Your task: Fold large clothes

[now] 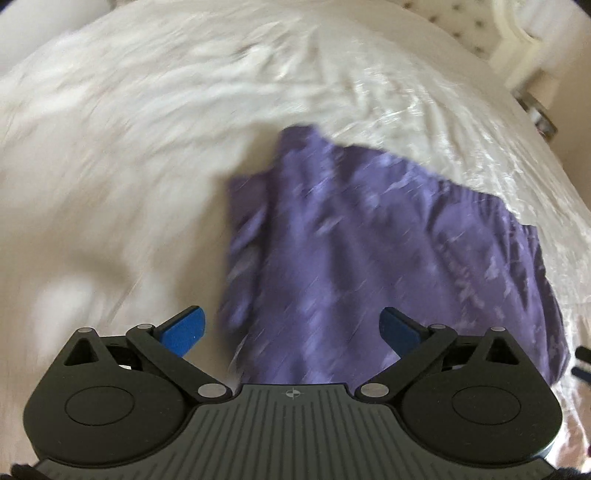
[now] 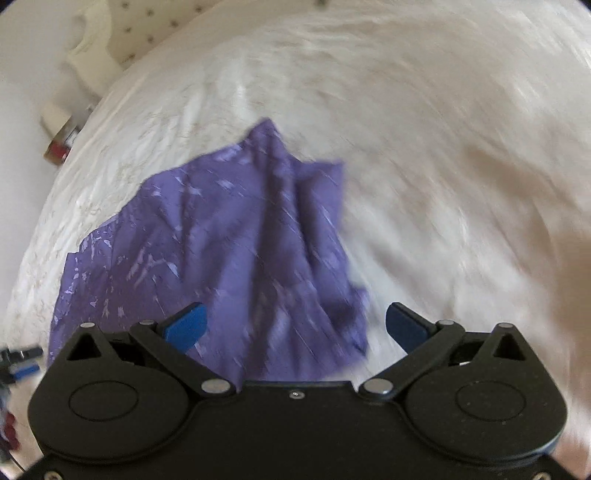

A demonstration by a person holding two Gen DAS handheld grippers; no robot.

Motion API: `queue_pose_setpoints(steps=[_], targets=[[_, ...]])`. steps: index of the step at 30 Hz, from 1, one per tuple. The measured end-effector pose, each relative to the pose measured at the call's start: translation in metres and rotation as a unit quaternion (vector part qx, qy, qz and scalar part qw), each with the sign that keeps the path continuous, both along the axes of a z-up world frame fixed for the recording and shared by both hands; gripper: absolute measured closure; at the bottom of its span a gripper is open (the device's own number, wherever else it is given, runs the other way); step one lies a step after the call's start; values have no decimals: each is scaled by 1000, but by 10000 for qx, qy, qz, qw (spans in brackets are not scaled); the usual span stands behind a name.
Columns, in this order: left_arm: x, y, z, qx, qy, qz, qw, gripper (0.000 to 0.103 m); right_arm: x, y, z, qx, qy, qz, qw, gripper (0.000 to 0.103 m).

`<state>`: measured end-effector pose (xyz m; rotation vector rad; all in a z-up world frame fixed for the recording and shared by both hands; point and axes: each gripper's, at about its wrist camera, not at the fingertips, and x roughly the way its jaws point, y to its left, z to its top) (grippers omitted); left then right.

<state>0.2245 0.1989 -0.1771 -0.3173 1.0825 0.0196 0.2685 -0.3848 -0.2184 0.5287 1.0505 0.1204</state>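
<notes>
Left wrist view: the left gripper (image 1: 291,328) stands with its jaws spread wide and nothing between them. The purple garment (image 1: 369,251) lies folded on the white bed sheet (image 1: 129,147), directly ahead of the gripper and reaching from 12 o'clock round to 3 o'clock. Its near edge passes under the gap between the blue fingertips (image 1: 184,330); the pictures do not show whether either fingertip touches the cloth. A gathered band runs along the garment's edge at about 2 o'clock. A padded headboard (image 1: 465,29) shows at 1 o'clock, at the frame's rim. The frame is motion-blurred.

Right wrist view: the right gripper (image 2: 295,326) is likewise spread wide and holds nothing. The purple garment (image 2: 229,240) lies ahead, from 12 o'clock round to 9 o'clock, with its peak pointing to 12 o'clock. The left-hand blue fingertip (image 2: 186,326) sits over the cloth; the other sits over the bed sheet (image 2: 424,147), just beside the garment's edge. Contact cannot be judged. The headboard (image 2: 147,26) appears at 11 o'clock. This frame is also blurred.
</notes>
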Motion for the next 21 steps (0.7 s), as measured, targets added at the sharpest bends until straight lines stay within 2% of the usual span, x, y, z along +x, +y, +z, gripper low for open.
queue_pose_setpoints(steps=[7,11,17,21], targets=[[-16,12,-32,-782,446,279,9955,1,-4,0,-34,867,514,-101,9949,1],[-5,4,-48,-1137,432,296,9921,0,6,11,-47,1065,589,-169,9924,0],[22,-3,-61,-1261,322,340,9909,0,30,14,-61,1404,639,-442,9870,0],[30,-2,-65,-1406,373,630,9874,1,27,7,-67,1761,548,-782,9797,0]])
